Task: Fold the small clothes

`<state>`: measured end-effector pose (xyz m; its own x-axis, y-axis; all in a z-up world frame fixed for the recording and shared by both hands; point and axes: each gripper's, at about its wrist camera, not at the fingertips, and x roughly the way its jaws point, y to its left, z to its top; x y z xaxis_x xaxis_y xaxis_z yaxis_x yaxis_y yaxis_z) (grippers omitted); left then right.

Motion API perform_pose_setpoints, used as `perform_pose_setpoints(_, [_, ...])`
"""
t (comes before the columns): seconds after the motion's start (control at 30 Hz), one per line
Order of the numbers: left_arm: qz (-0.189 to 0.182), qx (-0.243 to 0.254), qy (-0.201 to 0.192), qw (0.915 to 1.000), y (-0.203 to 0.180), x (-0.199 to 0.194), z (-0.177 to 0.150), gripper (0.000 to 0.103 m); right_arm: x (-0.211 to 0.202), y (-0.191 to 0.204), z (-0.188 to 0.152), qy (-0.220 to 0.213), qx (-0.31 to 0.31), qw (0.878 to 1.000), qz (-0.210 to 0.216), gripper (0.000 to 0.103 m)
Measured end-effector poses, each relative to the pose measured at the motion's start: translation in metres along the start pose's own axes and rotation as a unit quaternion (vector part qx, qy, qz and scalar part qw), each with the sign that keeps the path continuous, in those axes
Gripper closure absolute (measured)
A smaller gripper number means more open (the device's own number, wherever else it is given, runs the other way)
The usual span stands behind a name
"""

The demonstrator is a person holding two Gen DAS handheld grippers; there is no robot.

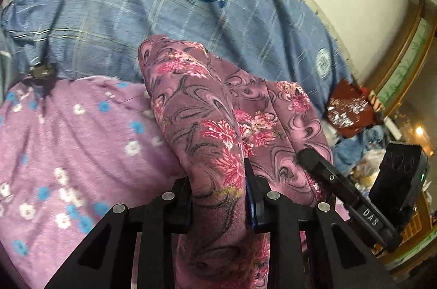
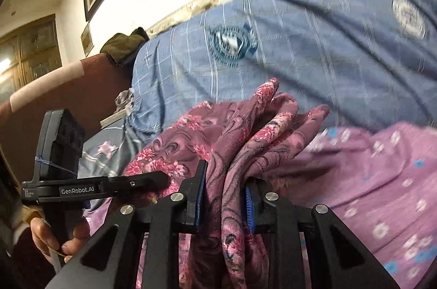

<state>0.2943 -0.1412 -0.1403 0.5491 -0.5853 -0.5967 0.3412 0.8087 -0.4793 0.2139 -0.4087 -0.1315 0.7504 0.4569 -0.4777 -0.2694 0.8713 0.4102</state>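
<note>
Floral garment (image 1: 207, 108) — mauve with pink blooms, bunched, lifted above purple flowered sheet (image 1: 68, 141). Left gripper (image 1: 218, 196) clamps one fold; right gripper (image 2: 225, 196) clamps another — both narrow on cloth. Blue checked bedspread (image 1: 123, 2) lies beyond.

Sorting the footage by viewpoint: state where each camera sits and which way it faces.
Left wrist: on the left tool, looking along its fingers over the bed; the floral garment is clamped, the right tool alongside.
Right wrist: on the right tool, facing the blue plaid cover and wall; the left tool and a hand show.
Shared: garment, blue cover, purple flowered sheet.
</note>
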Motion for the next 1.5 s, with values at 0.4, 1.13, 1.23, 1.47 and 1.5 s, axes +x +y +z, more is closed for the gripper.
perform_pose_setpoints(0.4, [0.107,-0.051,0.113,0.9866,0.046,0.028,-0.039,0.056,0.077,-0.057,-0.055,0.196,0.129,0.971,-0.054,0.057])
perform_pose_setpoints(1.13, [0.234,0.057,0.016,0.9704,-0.022,0.004,-0.038,0.031,0.029,-0.001,-0.026,0.096,-0.016,0.995,-0.029,0.082])
perform_pose_setpoints(1.23, [0.263,0.069,0.065,0.9601,-0.016,0.034,-0.042,0.030,0.056,-0.003,-0.045,0.161,-0.017,0.985,-0.065,0.084])
perform_pose_setpoints(1.47, [0.250,0.019,0.078,0.9648,0.005,0.046,-0.039,0.012,0.073,-0.008,-0.062,0.186,-0.020,0.977,-0.102,0.084])
perform_pose_setpoints(1.5, [0.253,0.020,0.077,0.9642,0.003,0.046,-0.039,0.012,0.074,-0.008,-0.061,0.185,-0.020,0.977,-0.103,0.084])
